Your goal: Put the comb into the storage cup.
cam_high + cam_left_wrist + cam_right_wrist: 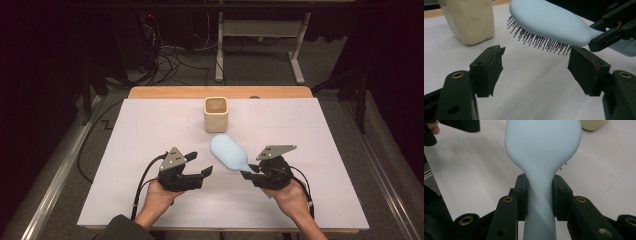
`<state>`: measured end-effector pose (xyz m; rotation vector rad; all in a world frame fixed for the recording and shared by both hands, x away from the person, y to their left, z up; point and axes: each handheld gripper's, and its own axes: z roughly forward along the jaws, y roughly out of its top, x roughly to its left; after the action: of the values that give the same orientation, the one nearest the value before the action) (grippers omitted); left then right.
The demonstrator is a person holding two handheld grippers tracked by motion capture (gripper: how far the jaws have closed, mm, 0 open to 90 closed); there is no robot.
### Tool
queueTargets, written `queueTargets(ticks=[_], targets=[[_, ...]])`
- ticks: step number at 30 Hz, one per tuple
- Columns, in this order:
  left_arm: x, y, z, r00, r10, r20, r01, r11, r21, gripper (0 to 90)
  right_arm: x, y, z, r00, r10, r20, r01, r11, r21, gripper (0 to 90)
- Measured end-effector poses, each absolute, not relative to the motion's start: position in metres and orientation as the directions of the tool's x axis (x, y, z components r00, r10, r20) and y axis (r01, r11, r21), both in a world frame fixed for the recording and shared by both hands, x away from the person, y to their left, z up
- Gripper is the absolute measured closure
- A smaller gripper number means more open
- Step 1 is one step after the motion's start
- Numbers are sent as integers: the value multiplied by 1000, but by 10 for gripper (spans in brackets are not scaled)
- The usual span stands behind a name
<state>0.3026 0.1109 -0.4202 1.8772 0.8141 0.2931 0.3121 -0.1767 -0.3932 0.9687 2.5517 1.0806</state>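
- Two grippers are at work over the white-covered bench (150, 200): the right gripper (254, 170) has its jaws closed tight on the neck of a pale blue hairbrush (229, 152), and the left gripper (206, 171) holds nothing, its jaws standing well apart.
- From the right gripper the hairbrush runs forward and away, head out in front, bristles pointing down toward the bench; in the right gripper view the pads press on both sides of the narrow neck (540, 195), with the handle passing back between them.
- Seen from the left gripper (536, 62), the brush head (549, 22) hangs just ahead of and above its open jaws, bristles clear of the bench and apart from both pads.
- Judged from this, picking up the brush is done; what is left looks like either a handover to the free left gripper or carrying the brush on to the cup.
- That cream square cup (216, 114) stands upright beyond the brush head, farther from both grippers, open at the top and apparently empty.
- Nothing lies on the bench between the brush and the cup; the nearest thing to foul is the left gripper itself, close under the bristles.
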Motion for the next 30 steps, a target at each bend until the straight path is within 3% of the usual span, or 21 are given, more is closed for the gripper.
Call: queueTargets(ticks=[9, 30], targets=[[304, 95, -424, 767, 619, -167, 405, -266, 875, 264, 308, -174, -391, -773, 631, 60, 475, 515, 714, 707], [314, 89, -425, 749, 590, -300, 499, -207, 841, 180, 306, -168, -393, -788, 612, 62, 447, 501, 742, 706]])
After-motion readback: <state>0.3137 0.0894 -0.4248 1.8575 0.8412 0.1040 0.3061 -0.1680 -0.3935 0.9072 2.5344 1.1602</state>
